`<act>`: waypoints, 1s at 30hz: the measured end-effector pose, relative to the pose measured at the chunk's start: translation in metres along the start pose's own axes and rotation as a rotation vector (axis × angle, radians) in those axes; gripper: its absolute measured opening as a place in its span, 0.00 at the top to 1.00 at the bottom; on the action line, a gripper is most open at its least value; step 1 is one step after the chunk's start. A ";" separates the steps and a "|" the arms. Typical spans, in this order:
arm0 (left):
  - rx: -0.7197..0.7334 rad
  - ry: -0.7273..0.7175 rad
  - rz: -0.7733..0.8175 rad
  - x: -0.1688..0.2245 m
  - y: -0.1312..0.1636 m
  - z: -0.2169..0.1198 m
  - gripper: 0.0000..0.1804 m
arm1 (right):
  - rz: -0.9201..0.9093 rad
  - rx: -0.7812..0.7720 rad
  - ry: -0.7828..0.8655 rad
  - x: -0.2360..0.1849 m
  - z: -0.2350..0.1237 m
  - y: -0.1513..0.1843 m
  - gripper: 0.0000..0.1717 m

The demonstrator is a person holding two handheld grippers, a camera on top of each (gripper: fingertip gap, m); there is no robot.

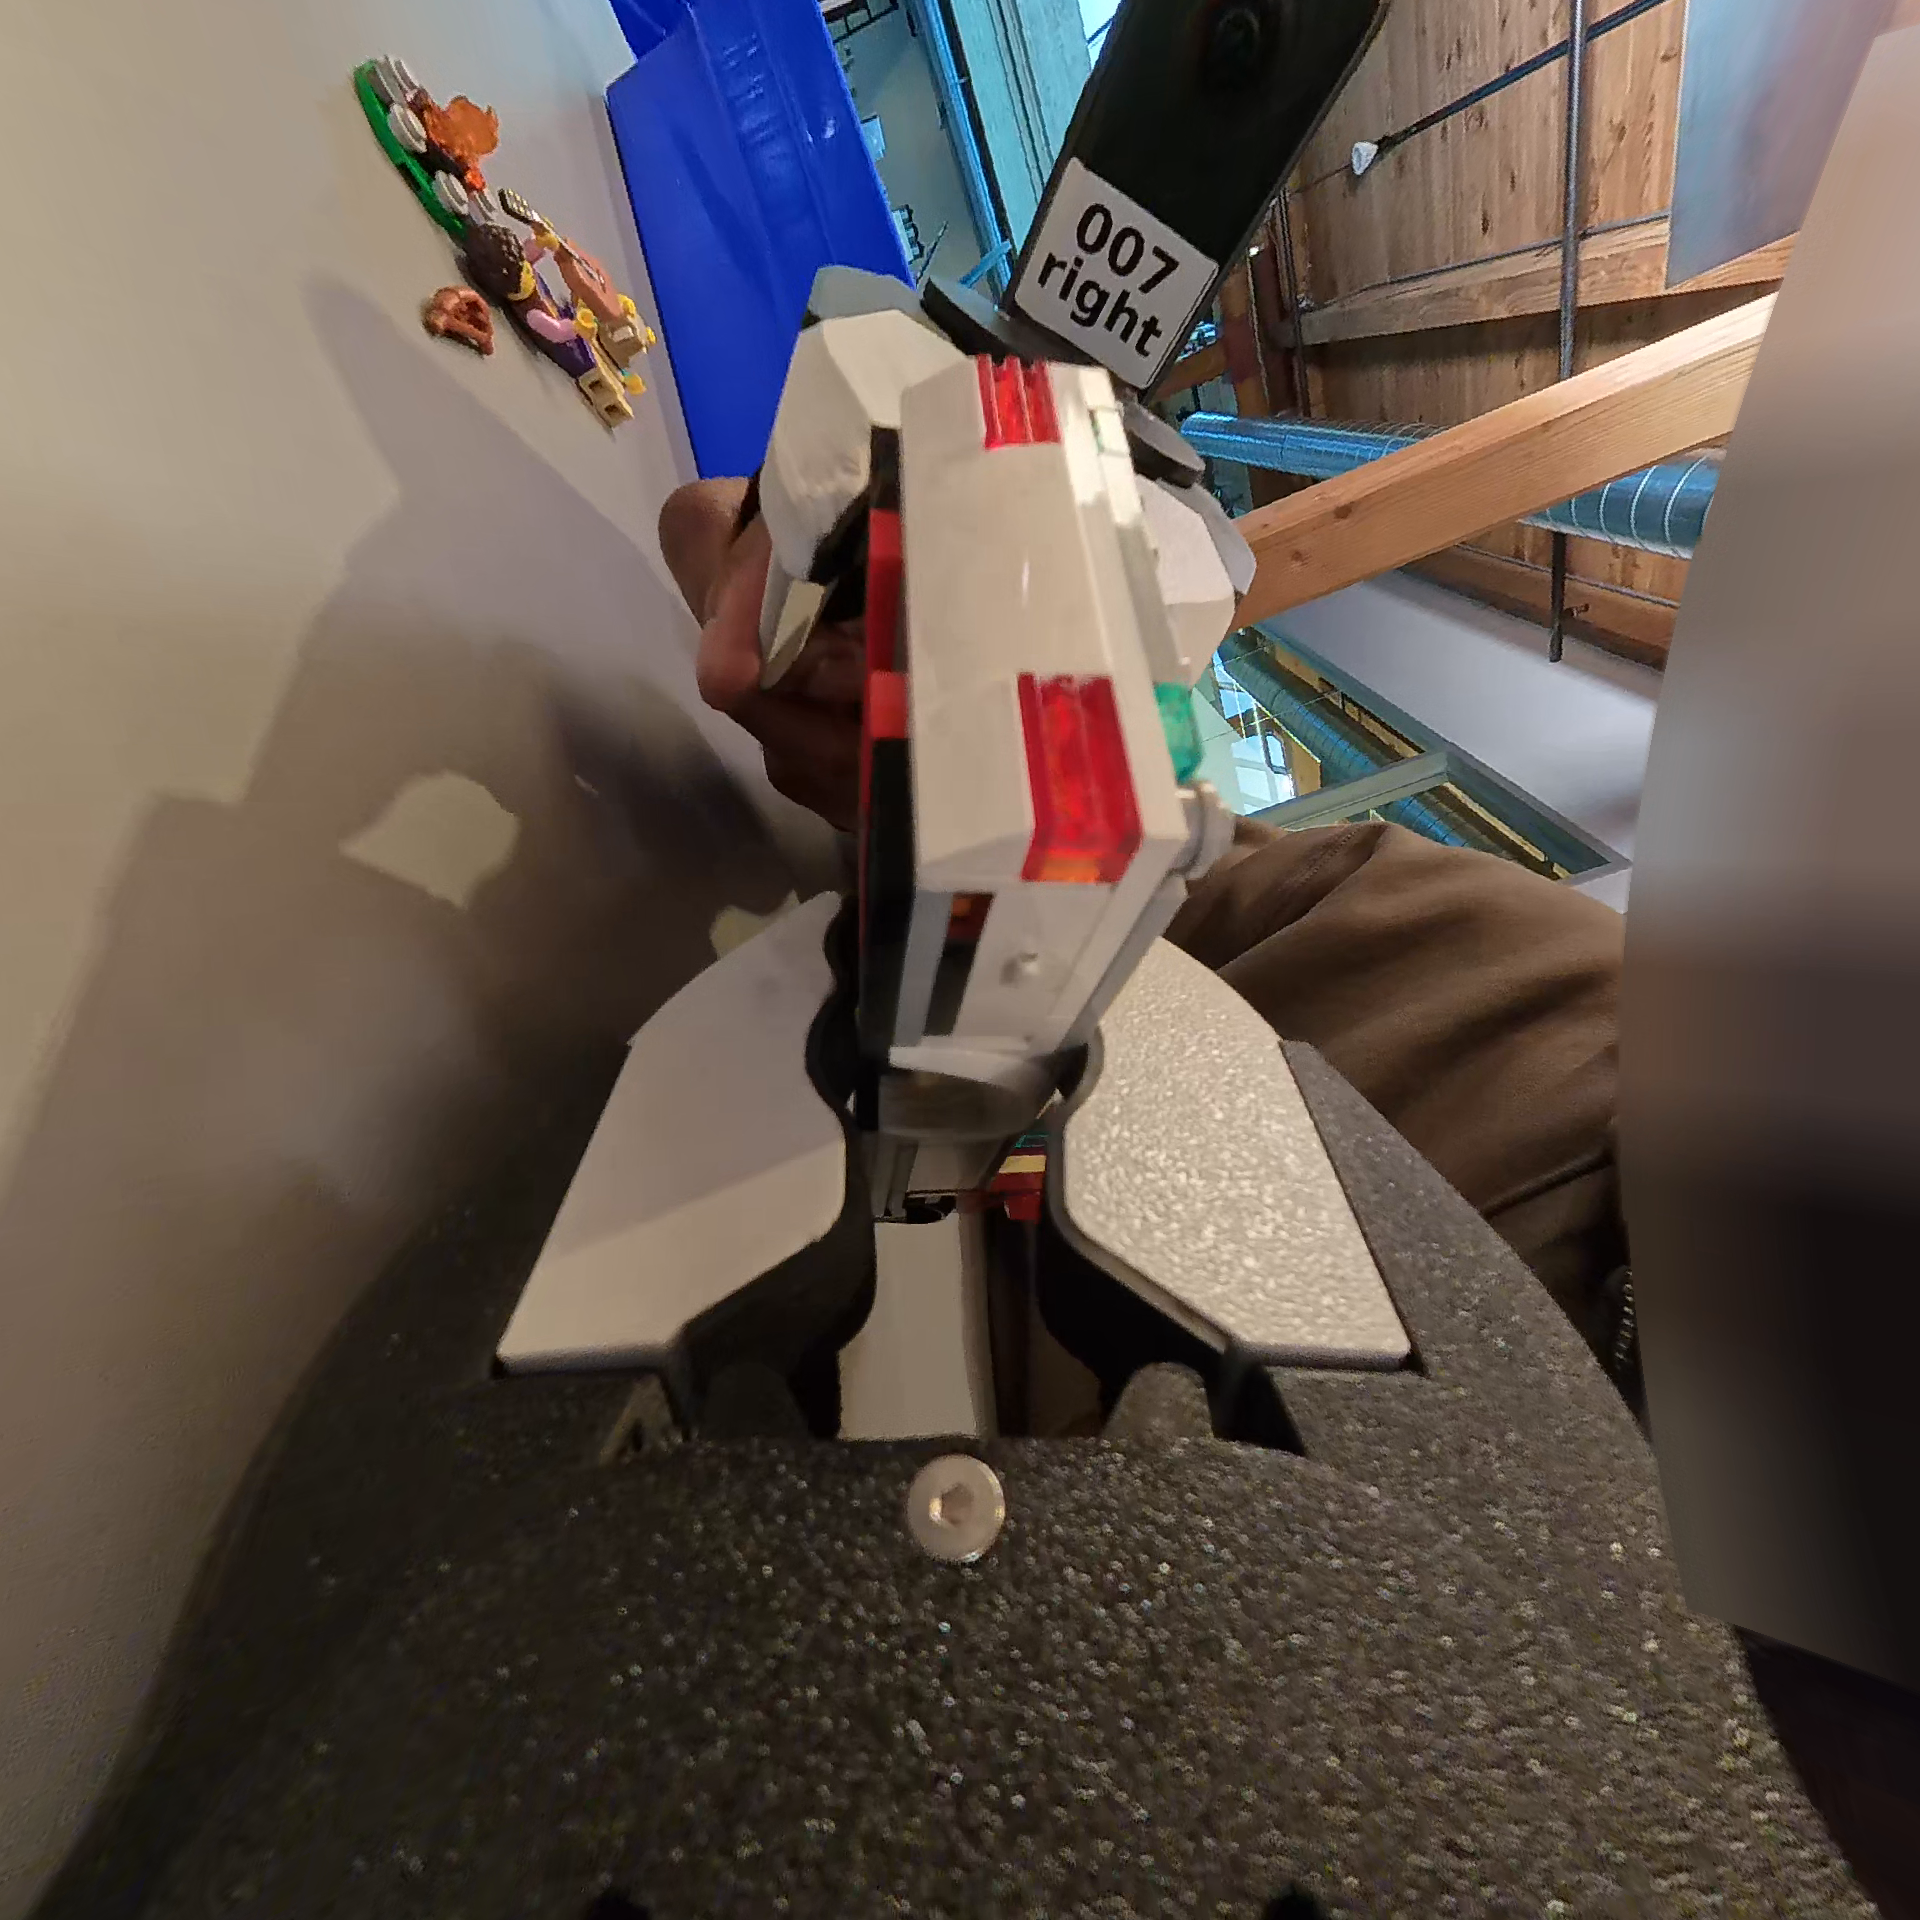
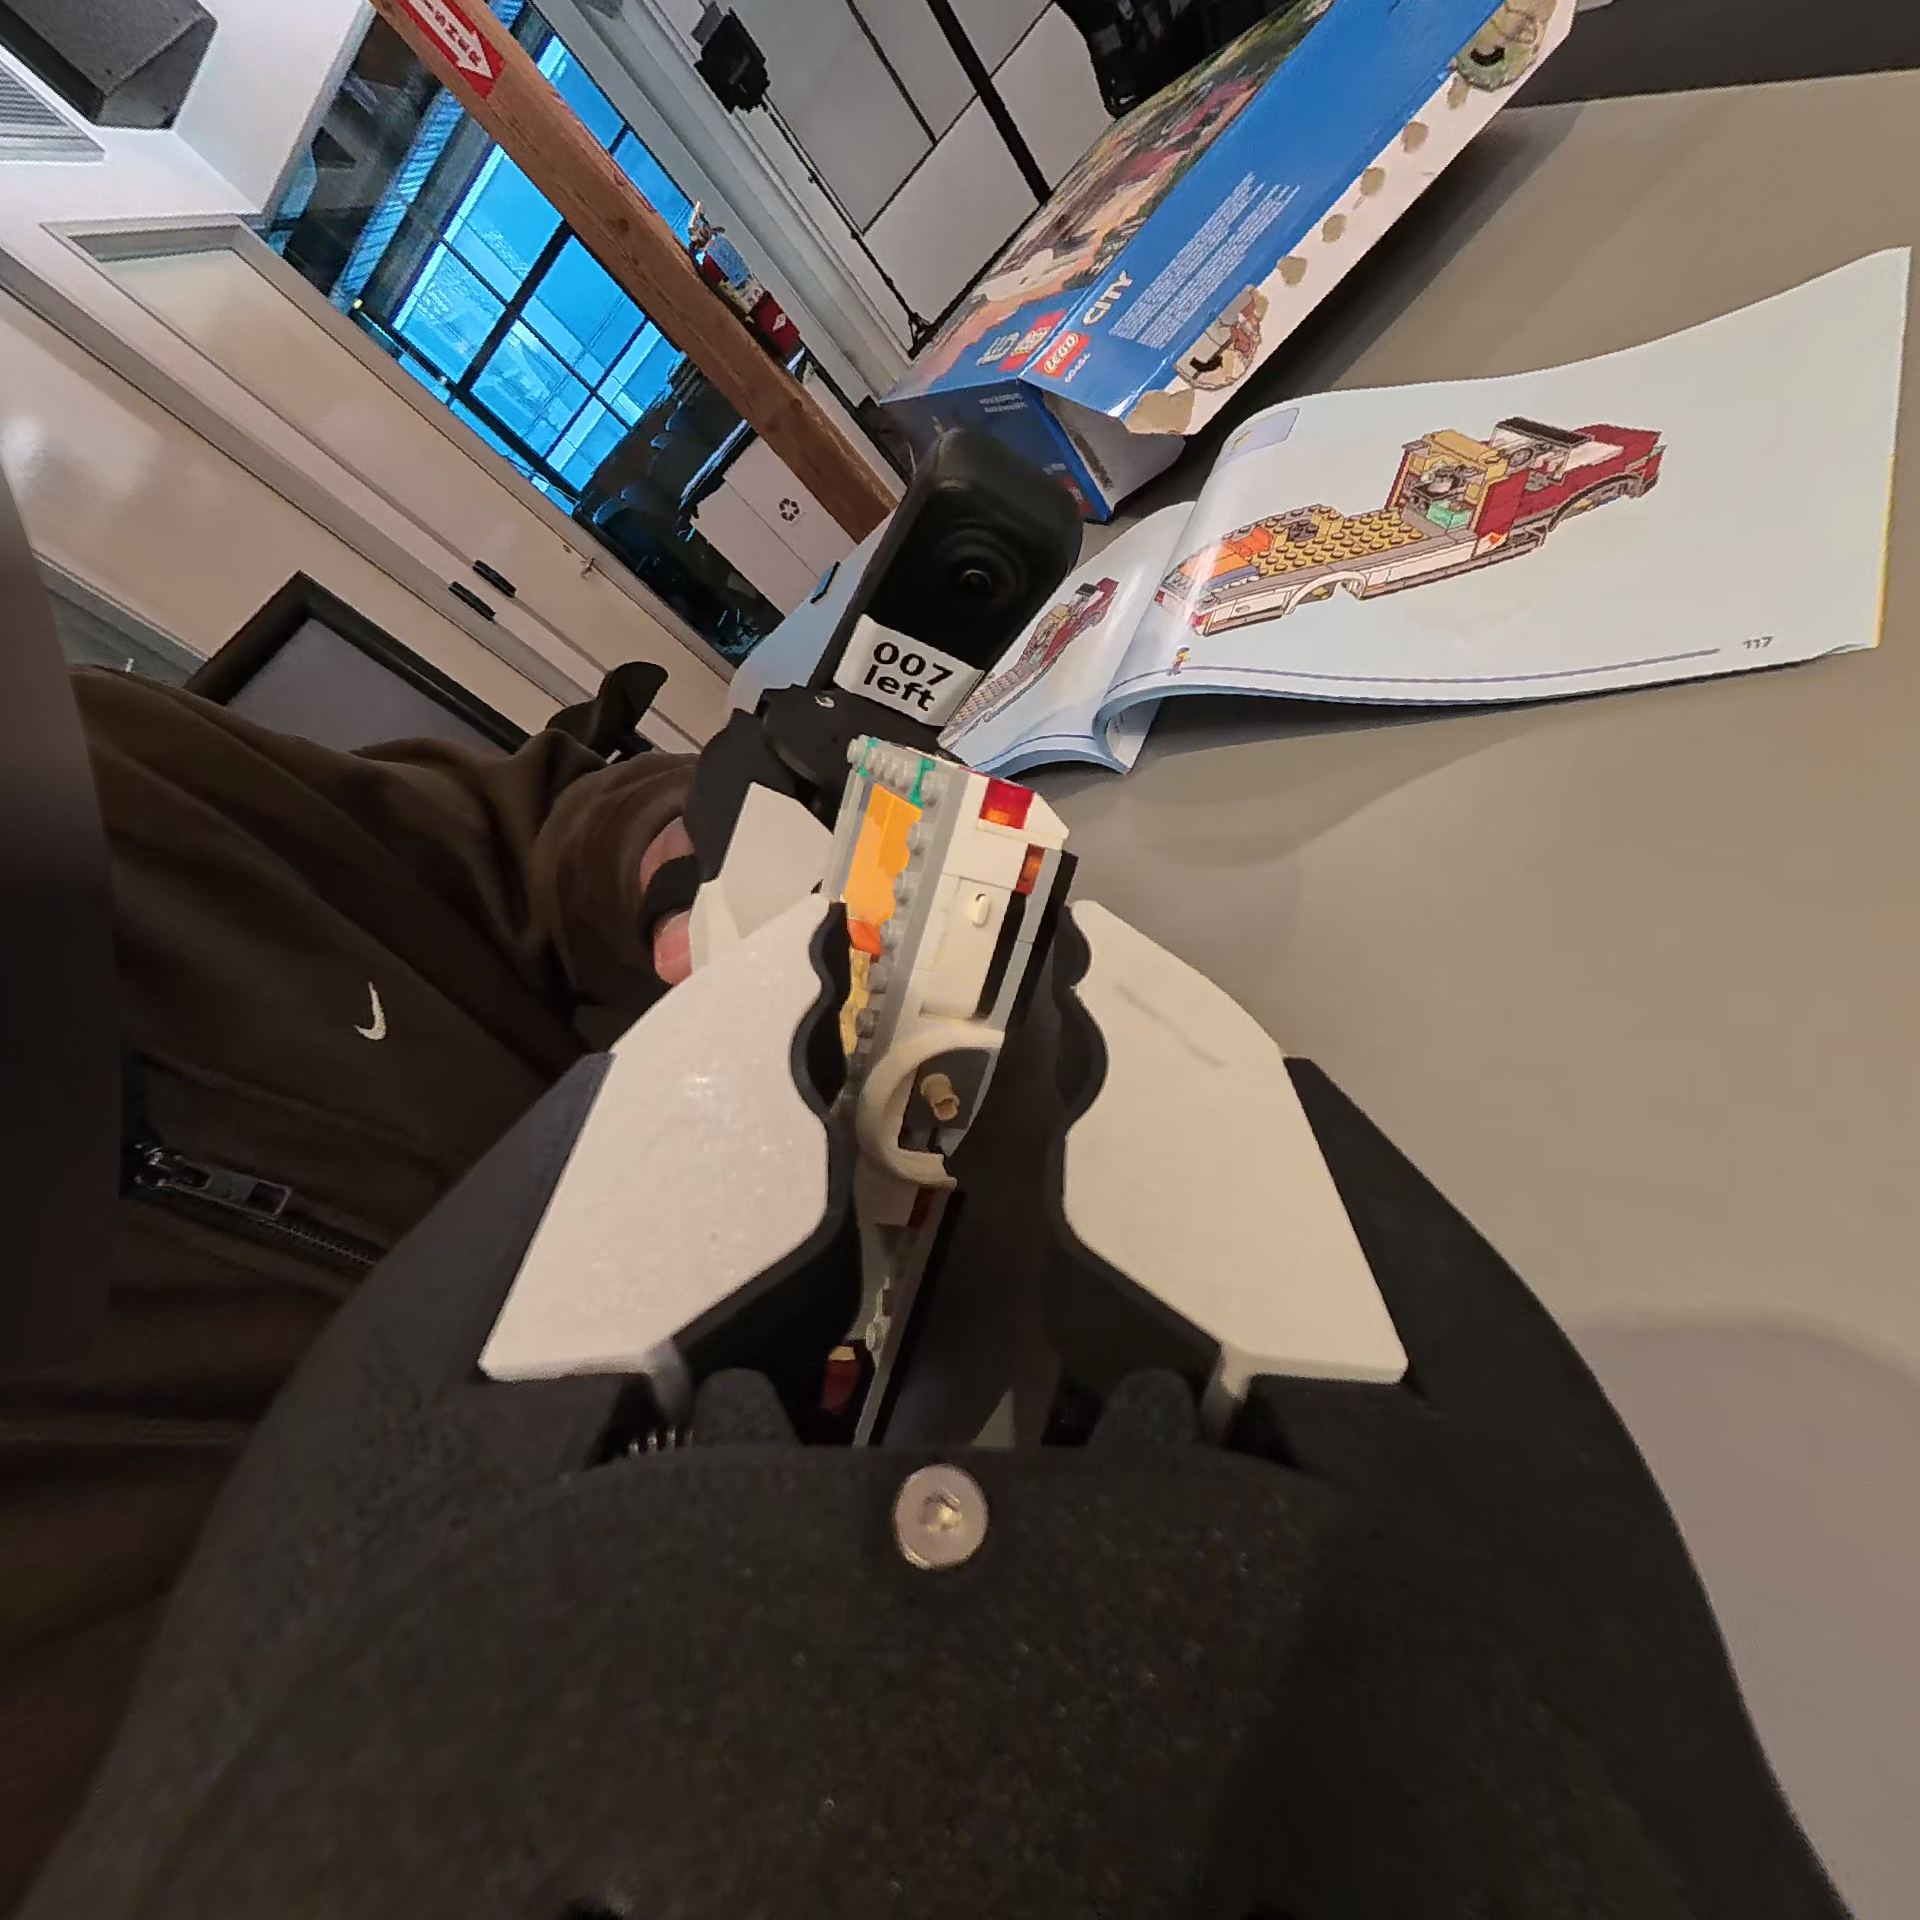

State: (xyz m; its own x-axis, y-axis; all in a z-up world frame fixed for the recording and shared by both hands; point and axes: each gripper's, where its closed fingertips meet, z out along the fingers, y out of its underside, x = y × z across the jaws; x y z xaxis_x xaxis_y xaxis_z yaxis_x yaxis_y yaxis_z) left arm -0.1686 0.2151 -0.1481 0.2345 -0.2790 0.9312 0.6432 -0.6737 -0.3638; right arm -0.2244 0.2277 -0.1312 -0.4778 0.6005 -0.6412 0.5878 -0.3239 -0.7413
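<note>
Above the smooth grey table (image 2: pixel 1558 987), each tool, left (image 1: pixel 951 1039) and right (image 2: pixel 940 997), clamps the boxy white brick-built vehicle (image 1: pixel 1029 675).

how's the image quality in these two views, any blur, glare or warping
Left wrist view: the white brick model is slightly motion-blurred, soft shadows cross the table, wide-angle warping bends the edges. Right wrist view: sharper; the booklet is readable, window glows blue.

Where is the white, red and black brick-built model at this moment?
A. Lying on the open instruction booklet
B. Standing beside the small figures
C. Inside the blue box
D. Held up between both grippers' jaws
D: the brick model sits between the left gripper jaws, and the right gripper closes on its other end; it is clear of the table.
</note>
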 end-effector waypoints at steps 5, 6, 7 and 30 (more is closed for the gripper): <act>-0.003 -0.002 0.000 0.000 0.001 0.000 0.81 | 0.011 -0.002 -0.012 0.000 0.000 0.000 0.79; -0.003 -0.001 -0.002 0.000 0.000 0.000 0.81 | 0.017 -0.001 -0.015 0.000 0.000 0.000 0.79; -0.002 0.000 -0.005 -0.001 0.000 0.000 0.82 | 0.022 0.000 -0.016 0.001 0.000 0.000 0.79; 0.033 -0.014 0.024 0.000 -0.003 -0.002 0.82 | -0.047 -0.031 0.078 0.000 -0.011 -0.003 0.72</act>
State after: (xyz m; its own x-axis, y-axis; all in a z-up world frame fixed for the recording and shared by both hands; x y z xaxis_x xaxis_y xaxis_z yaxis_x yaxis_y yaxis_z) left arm -0.1723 0.2159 -0.1473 0.2601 -0.2853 0.9225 0.6611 -0.6436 -0.3855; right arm -0.2189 0.2364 -0.1271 -0.4537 0.6704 -0.5872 0.5863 -0.2717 -0.7632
